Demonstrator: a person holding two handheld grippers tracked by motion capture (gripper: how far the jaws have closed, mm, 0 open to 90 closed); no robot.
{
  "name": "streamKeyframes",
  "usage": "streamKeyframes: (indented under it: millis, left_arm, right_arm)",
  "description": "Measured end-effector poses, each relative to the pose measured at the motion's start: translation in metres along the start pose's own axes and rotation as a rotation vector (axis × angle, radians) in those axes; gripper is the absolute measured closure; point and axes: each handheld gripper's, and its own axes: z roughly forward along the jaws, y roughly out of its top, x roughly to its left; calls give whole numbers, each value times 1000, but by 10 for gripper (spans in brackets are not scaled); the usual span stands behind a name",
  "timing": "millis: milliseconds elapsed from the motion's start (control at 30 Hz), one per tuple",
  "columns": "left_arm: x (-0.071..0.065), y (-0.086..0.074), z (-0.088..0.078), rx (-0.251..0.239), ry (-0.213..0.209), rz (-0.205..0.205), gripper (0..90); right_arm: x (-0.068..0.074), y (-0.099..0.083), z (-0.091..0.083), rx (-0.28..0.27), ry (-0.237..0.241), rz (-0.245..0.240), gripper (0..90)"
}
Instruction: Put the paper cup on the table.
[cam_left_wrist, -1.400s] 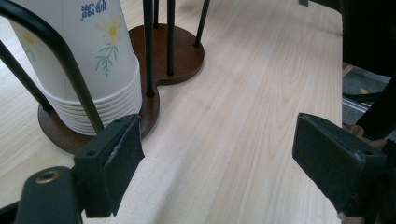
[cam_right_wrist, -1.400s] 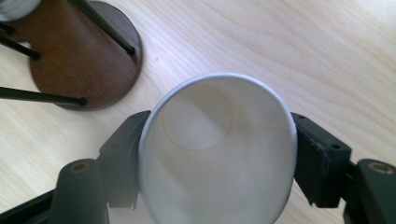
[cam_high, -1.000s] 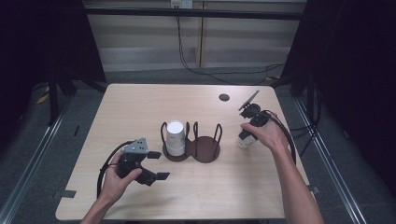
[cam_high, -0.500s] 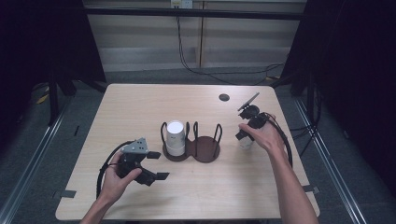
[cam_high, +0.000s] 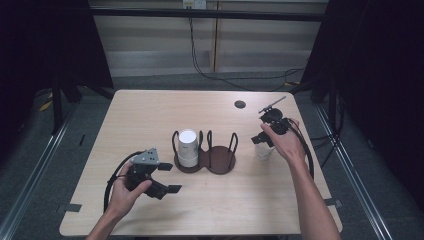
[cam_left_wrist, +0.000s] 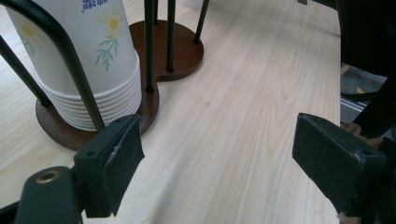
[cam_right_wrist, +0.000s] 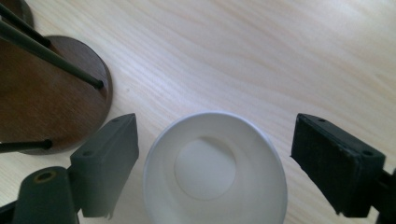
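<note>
Standing upright on the counter (cam_high: 150, 107), the single white paper cup (cam_right_wrist: 215, 170) sat at 3 o'clock from the wooden cup holder (cam_high: 218, 162), near it but not touching. In the right gripper view, the cup's open mouth faced the camera between the two jaws of the right tongs (cam_right_wrist: 215, 163). Those jaws had just been opening and stood spread, with a gap on each side of the cup's rim, so the pads did not press on it. In the high view, the right tongs (cam_high: 263, 140) hung directly above the cup (cam_high: 263, 151).

The holder's 9 o'clock bay carried a stack of daisy-printed cups (cam_left_wrist: 84, 60); its 3 o'clock bay was bare wood.

The left tongs (cam_high: 167, 177), at 7 o'clock from the holder, were spread wide, with nothing between the jaws. A dark round disc (cam_high: 240, 104) lay at the counter's 1 o'clock.
</note>
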Motion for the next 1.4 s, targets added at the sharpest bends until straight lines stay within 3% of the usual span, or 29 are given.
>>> streamKeyframes:
  millis: [67,167,267,400,500,600,667,867,1133,1233,1400]
  left_arm:
    - [0,0,-1,-8,3,0,162]
    - [-2,2,-1,-6,1,6,163]
    - [-3,3,-2,-11,1,7,162]
    - [-3,1,-5,-10,7,2,162]
    - [-3,-1,-7,10,21,1,162]
    - [0,-5,-11,-15,30,-13,162]
    - [1,-7,-11,-8,39,-15,162]
    - [-1,-12,-10,-19,40,-30,162]
    - [-3,-15,-8,-21,53,-34,162]
    - [-3,-15,-9,-27,51,-38,162]
    - [-3,-15,-8,-23,62,-34,162]
  right_arm:
    - [0,-1,-5,-49,0,0,134]
    - [0,-3,-10,-94,-15,8,138]
    - [1,-6,-15,-134,13,26,143]
    - [3,-9,-23,-183,3,43,146]
    - [6,-10,-28,-225,34,45,146]
    - [13,-12,-31,-261,45,45,146]
    - [16,-17,-31,-298,29,52,144]
    - [25,-31,-36,-373,86,50,160]
    - [42,-53,-46,-462,95,40,154]
    - [47,-65,-45,-498,127,61,153]
    - [62,-80,-46,-551,118,50,153]
